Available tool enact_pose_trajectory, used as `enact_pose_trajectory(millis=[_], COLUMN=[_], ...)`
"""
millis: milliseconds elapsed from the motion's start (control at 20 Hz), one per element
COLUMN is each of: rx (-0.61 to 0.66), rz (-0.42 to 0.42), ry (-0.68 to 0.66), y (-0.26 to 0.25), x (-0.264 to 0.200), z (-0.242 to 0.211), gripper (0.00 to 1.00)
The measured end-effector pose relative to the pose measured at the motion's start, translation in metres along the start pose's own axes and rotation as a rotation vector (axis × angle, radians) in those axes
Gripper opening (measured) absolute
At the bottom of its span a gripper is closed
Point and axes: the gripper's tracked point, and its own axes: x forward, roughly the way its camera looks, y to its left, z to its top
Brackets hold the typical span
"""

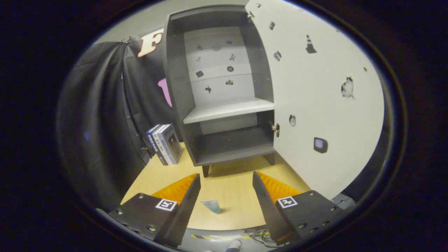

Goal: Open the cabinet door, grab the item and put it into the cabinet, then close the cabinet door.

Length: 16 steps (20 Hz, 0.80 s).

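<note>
Two fingers of the gripper (226,196) stand wide apart, holding nothing; a small blue item (212,205) lies between them near the tabletop's (231,189) front edge. Beyond stands the grey cabinet (224,105), its door (315,105) swung open, with books (165,143) leaning beside its left wall.

The worktop (231,189) is a pale wooden surface. A grey cabinet (224,91) stands on short dark legs toward its far edge, with its white door (315,98) swung open to the right. A small set of upright books (165,143) rests on the worktop near the far left corner, just beside the cabinet's left wall. A small light-blue item (212,205) lies on the bare wood near the worktop's front edge.
</note>
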Motion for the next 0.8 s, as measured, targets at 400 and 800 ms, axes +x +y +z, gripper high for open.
enact_pose_trajectory(millis=[400, 800], rx=[-0.017, -0.009], rz=[0.048, 0.048], ry=[0.14, 0.24], y=[0.039, 0.043], x=[0.08, 0.118], z=[-0.09, -0.161], gripper=[0.89, 0.89])
